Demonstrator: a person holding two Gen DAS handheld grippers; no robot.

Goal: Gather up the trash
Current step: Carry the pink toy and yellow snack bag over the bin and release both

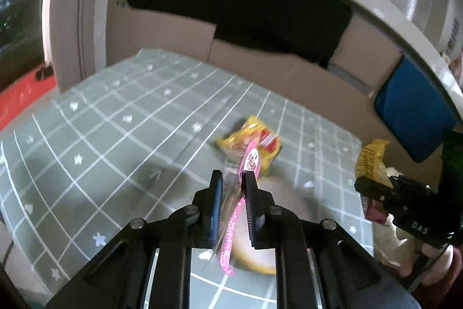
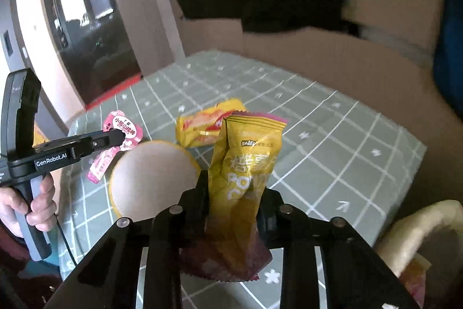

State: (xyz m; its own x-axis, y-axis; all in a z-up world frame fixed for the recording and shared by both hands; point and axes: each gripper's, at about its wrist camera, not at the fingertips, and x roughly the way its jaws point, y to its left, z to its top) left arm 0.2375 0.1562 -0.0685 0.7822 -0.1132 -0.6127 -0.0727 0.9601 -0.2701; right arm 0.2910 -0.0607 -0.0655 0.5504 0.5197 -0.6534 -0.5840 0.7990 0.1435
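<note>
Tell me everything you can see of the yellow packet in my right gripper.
The yellow packet is a crinkly foil-like snack wrapper with white lettering, a purple base and a serrated purple top edge. It stands upright, creased, lifted above the table, pinched at its lower half by the right gripper, whose fingers press both sides. Nothing else touches it.

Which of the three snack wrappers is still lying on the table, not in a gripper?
The yellow-and-red wrapper; the pink wrapper is in the left gripper, the yellow-and-purple wrapper in the right gripper.
</note>
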